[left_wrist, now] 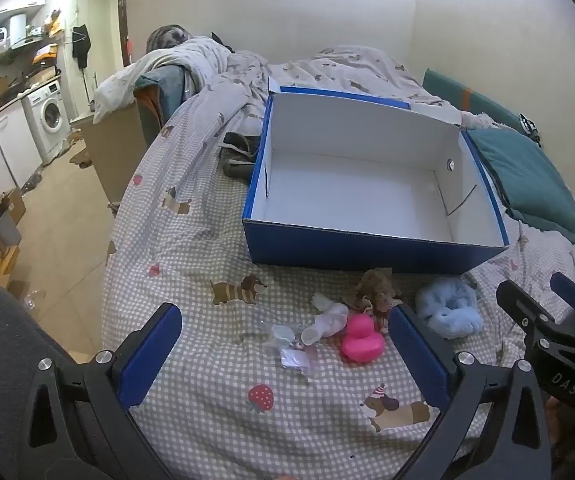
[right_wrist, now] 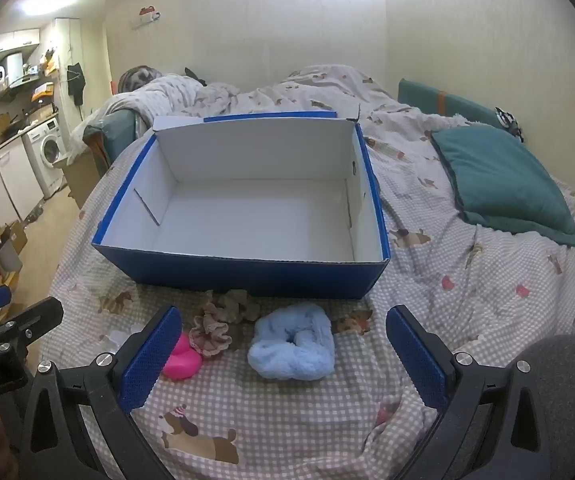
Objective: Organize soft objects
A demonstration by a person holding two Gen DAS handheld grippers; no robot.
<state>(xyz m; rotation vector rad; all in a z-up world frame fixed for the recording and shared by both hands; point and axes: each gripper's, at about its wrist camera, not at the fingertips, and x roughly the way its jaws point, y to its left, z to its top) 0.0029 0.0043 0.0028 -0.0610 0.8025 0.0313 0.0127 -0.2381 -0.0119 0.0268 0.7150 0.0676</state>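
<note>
Left hand-held gripper [left_wrist: 283, 360]: jaws spread wide, nothing held; it hangs low over the bed, lower centre of the left wrist view.
Right hand-held gripper [right_wrist: 279, 360]: jaws equally wide, nothing held; the blue scrunchie lies between its fingers' line of sight.
Box [right_wrist: 247, 276]: blue outside, white inside, open and with nothing in it, centre of both frames on the bed [right_wrist: 287, 420].
Blue scrunchie [right_wrist: 292, 350]: fluffy, lying just in front of the box's near wall, lower centre of the right wrist view.
Brown scrunchies [right_wrist: 223, 320]: two frilled pieces bunched together, left of the blue one, close to the box wall.
Pink duck [left_wrist: 361, 338]: beside the brown scrunchies; likely rubber, so it may not belong with the soft goods.
Clear plastic bits [left_wrist: 299, 336]: small wrappers or caps, left of the duck; identity uncertain.
Step in hand (judgement): no item taken yet; the right side is best placed for the blue scrunchie.
Advice: lower over the bulk of the scrunchie, close on the thick rim, lift clear of the near wall before releasing inside.
Obstructions: the near wall of the box stands just behind the items; the sheet is loose and could be pinched with the scrunchie.
Surroundings: teal pillow [right_wrist: 503, 176] at right; dark garment [left_wrist: 239, 156] left of the box; washing machine [left_wrist: 49, 118] at far left.
</note>
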